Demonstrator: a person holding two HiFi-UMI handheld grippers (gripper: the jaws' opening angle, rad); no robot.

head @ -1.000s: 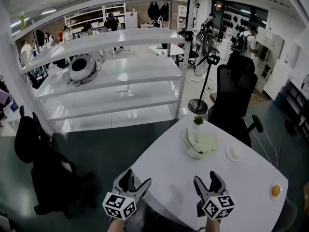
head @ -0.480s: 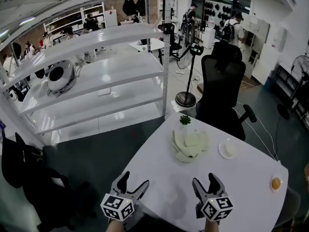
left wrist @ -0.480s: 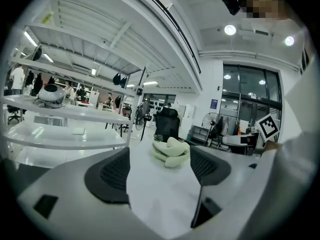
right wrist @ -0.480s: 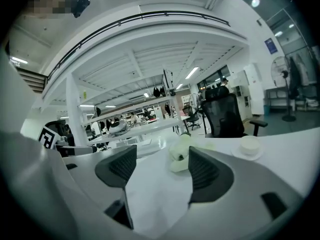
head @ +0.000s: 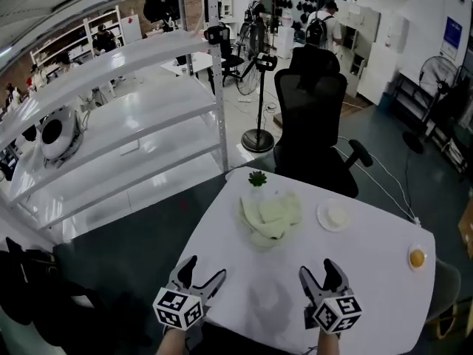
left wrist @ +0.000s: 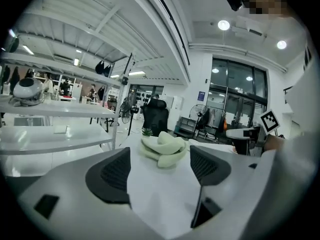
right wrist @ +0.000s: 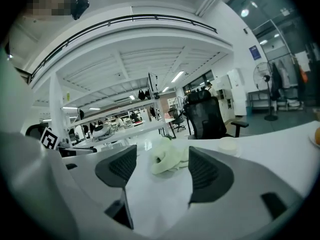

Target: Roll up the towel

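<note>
The view has swung since a second ago, so the towel (head: 270,217) now sits nearer mid-picture, crumpled on the far part of the surface (head: 244,294), just beside a small plant (head: 257,177). The left hand-held gripper (head: 205,269) and right hand-held gripper (head: 319,269) hover at the near edge, both spread and empty (bare surface lies between them and the towel). The near edge is cut off, and what sits on the plate (head: 333,215) is unclear.

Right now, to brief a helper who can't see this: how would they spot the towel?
On the white table, look toward the far edge by the black office chair. The towel lies crumpled beside a small green plant, left of a round white dish. It is the only soft, pale green heap there.
</note>
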